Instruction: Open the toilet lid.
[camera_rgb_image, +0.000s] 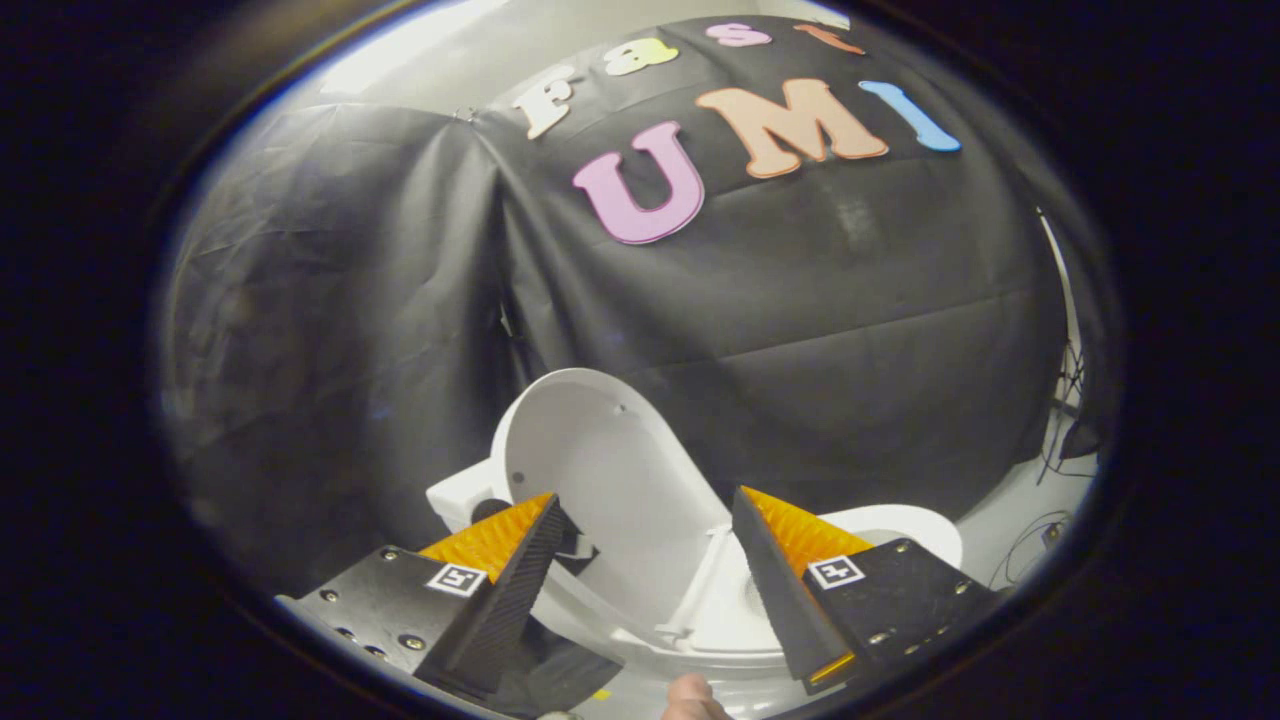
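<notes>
Tongs (640, 560) spread wide, gripping nothing; glossy white plastic toilet lid (610, 470) between fingers, raised nearly upright — job looks practically done.

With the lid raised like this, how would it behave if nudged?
The toilet lid looks like rigid, glossy plastic, so probably stiff and slippery. It stands tilted beyond the open hand-held gripper, untouched by the fingers; a forward nudge might swing it down onto the bowl.

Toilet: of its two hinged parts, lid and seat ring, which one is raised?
The lid stands raised, its inner face towards the open hand-held gripper. The seat ring lies flat on the bowl.
</notes>
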